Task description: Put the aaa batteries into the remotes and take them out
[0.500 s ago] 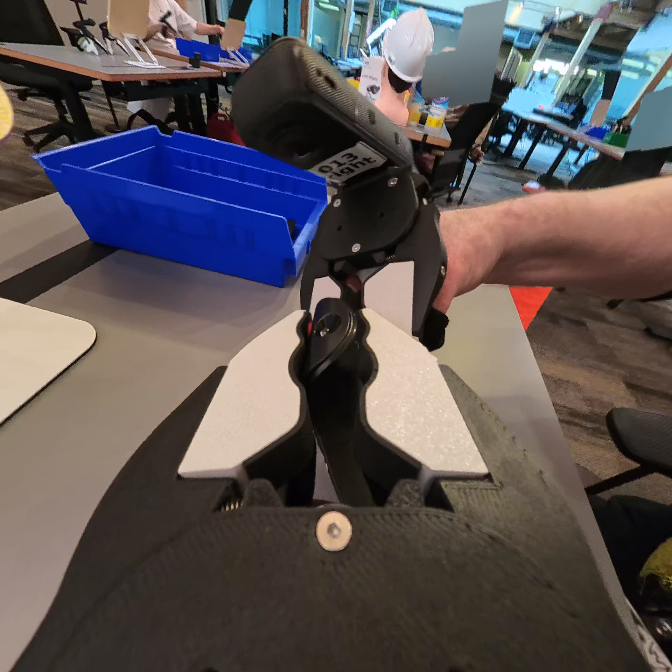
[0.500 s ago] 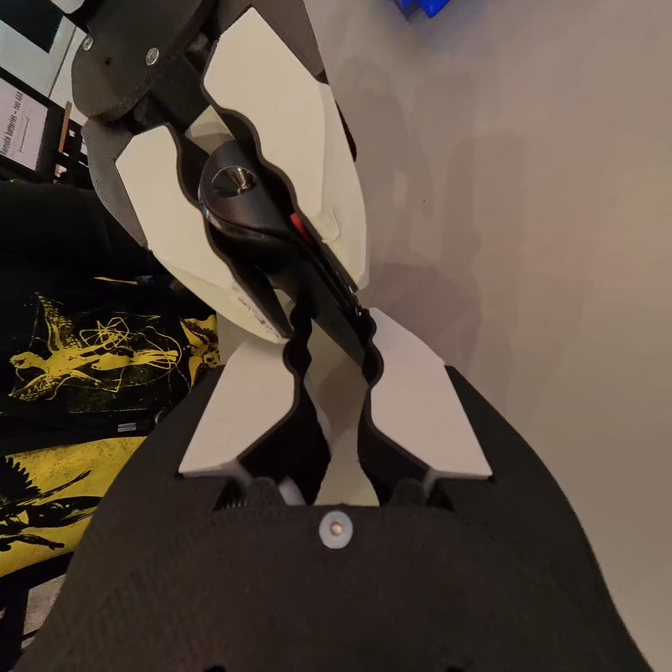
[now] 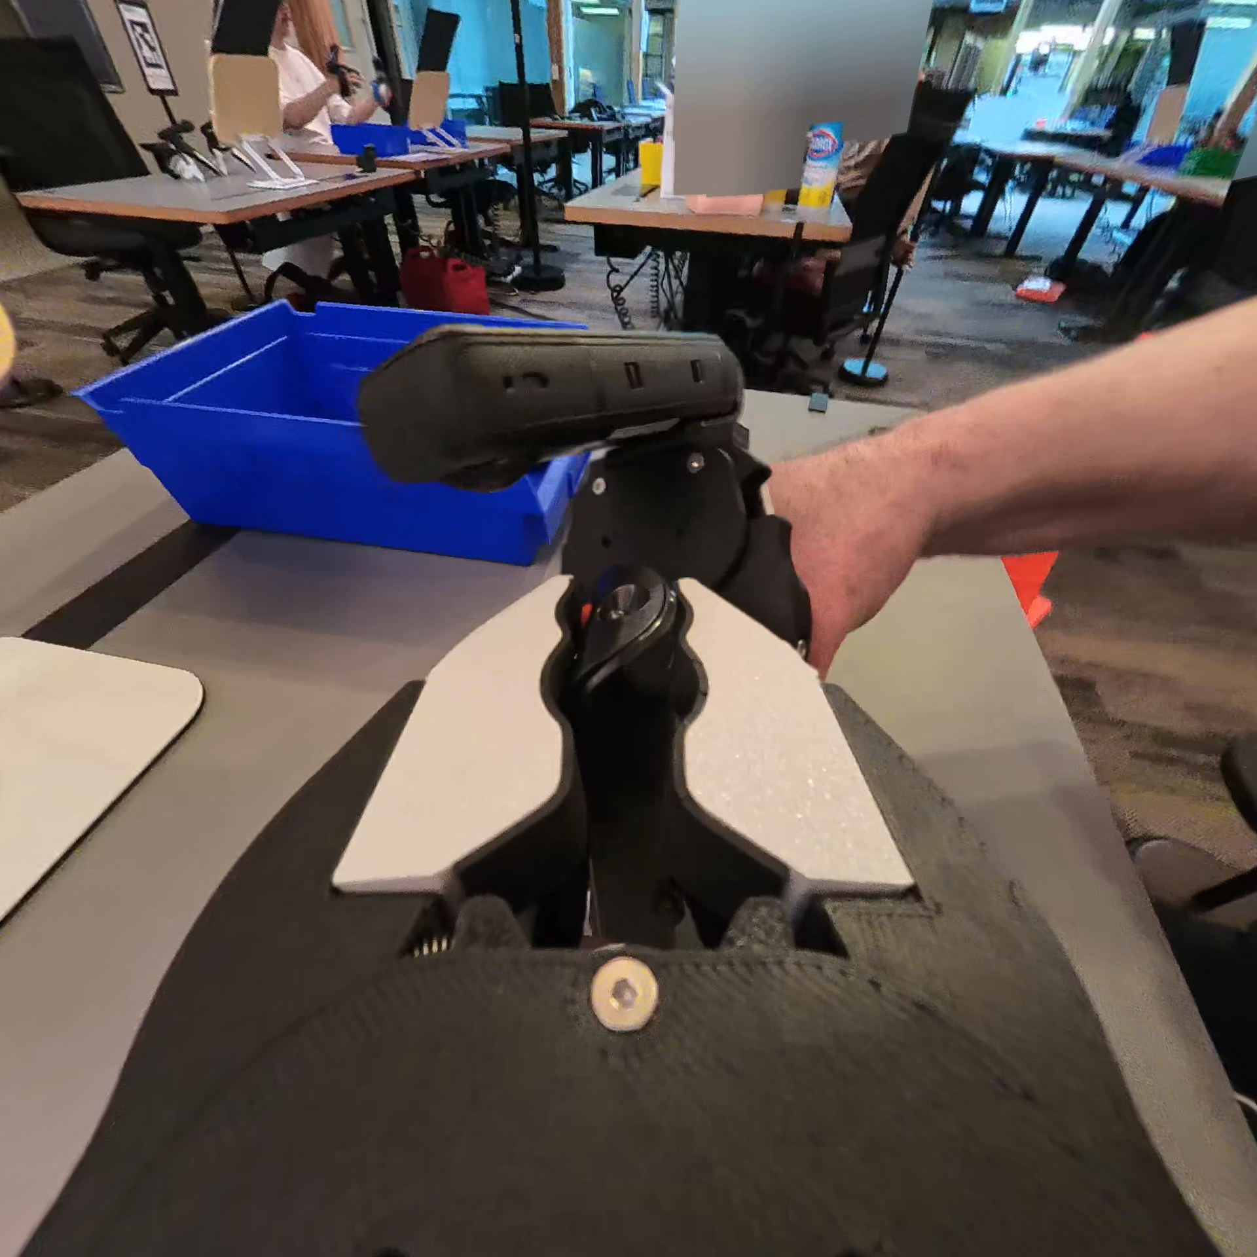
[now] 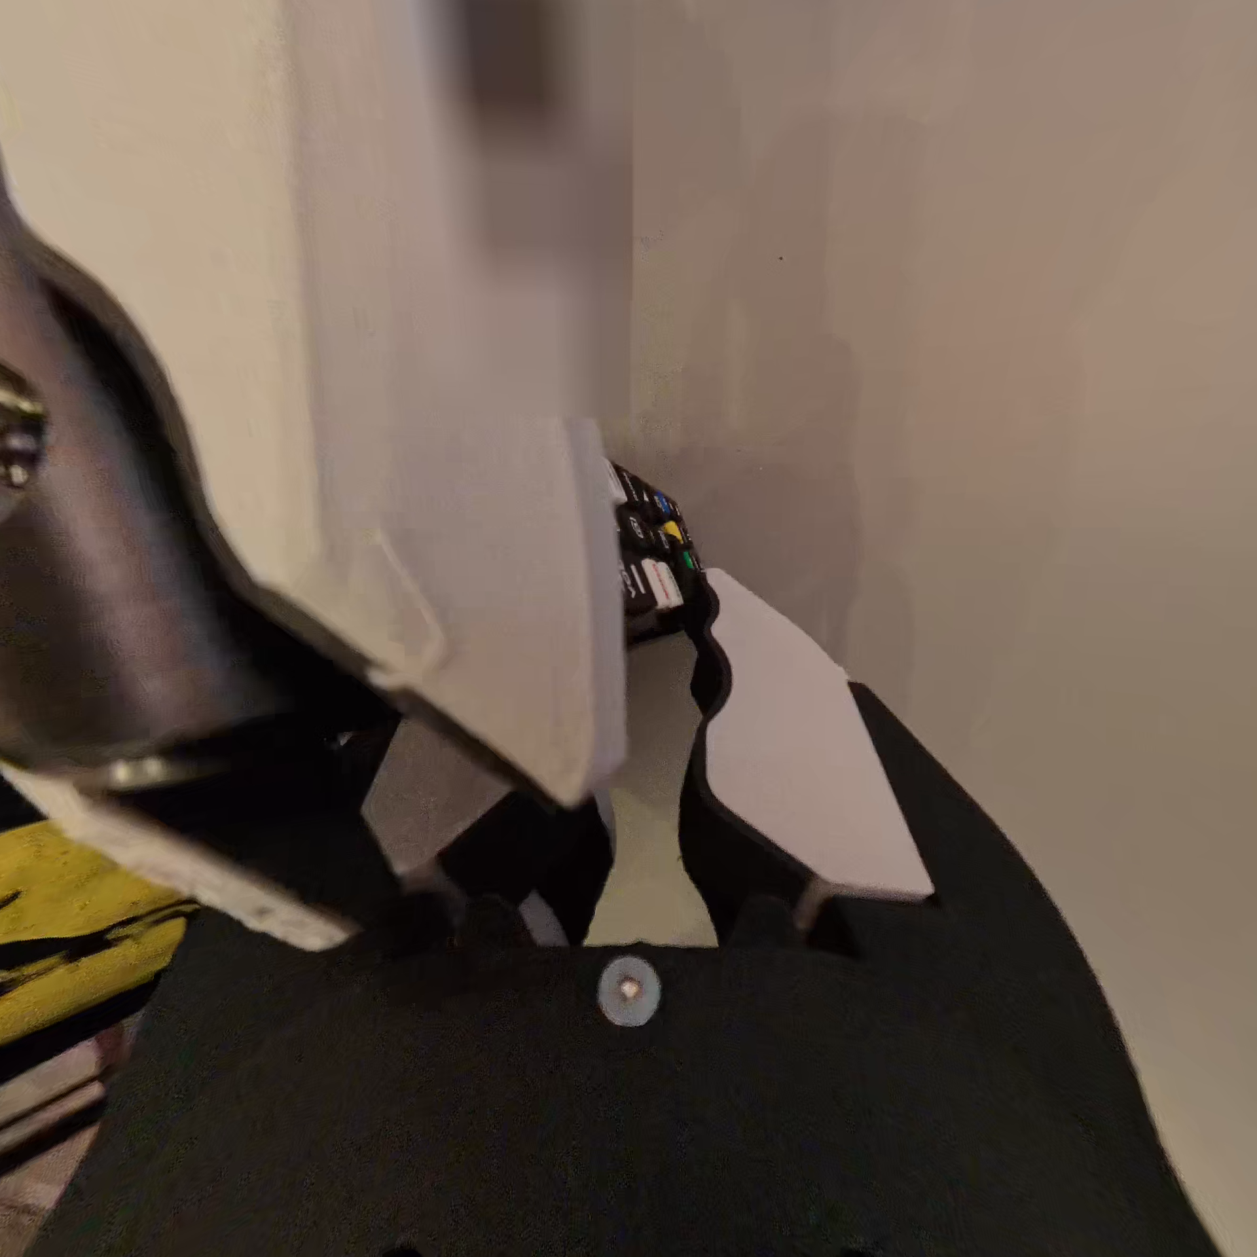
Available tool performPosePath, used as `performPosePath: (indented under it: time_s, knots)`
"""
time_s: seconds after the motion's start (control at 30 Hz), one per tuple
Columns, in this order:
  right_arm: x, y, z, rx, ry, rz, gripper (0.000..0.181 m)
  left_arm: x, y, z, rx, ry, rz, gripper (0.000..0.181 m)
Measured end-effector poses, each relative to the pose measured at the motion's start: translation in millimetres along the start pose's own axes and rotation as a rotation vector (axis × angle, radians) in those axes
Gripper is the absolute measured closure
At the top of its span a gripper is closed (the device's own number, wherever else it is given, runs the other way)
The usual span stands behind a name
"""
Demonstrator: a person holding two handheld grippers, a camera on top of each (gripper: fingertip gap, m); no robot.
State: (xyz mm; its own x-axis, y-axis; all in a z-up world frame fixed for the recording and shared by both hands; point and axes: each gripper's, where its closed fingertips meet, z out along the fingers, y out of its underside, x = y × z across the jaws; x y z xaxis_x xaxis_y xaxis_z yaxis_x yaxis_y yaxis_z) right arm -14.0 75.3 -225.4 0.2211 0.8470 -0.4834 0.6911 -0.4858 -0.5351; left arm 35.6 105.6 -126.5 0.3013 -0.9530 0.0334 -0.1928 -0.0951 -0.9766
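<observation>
Remote held end-on between two grippers above the bench

A blue bin stands behind. The black remote is clamped by the left gripper, seemingly steadied for battery work; the right gripper is parted beside its buttons. No batteries are seen.

I'm working in a big open office or lab space: rows of long desks on black legs stretch back across patterned carpet, with rolling office chairs pulled up. Another person sits at a far desk, and a blue plastic bin stands on my own grey table.
</observation>
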Motion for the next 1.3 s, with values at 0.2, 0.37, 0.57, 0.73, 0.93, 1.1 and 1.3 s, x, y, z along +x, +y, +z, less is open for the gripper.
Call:
performPosePath:
  time_s: [0.2, 0.37, 0.57, 0.73, 0.93, 1.1, 1.3]
  knots:
    - [8, -12, -6, 0.182, 0.025, -0.023, 0.143, -24, 6, -12, 0.051, -0.008, -0.131, 0.157]
    - [6, -28, -18, 0.380, 0.003, -0.023, 0.146, -30, 9, -14, 0.076, 0.020, -0.197, 0.158]
    - [4, -32, -23, 0.545, -0.064, -0.008, 0.151, -28, 11, -17, 0.075, 0.080, -0.230, 0.158]
    - [0, -29, -24, 0.527, -0.121, -0.070, 0.155, -19, 22, -18, -0.009, 0.165, -0.232, 0.146]
    - [2, -28, -28, 0.581, -0.149, -0.088, 0.157, -21, 24, -19, -0.040, 0.151, -0.217, 0.156]
    - [6, -36, -35, 0.626, -0.124, -0.034, 0.148, -21, 21, -20, -0.046, 0.127, -0.200, 0.157]
    - [1, -43, -34, 0.620, -0.104, 0.053, 0.151, -17, 20, -19, -0.058, 0.116, -0.171, 0.157]
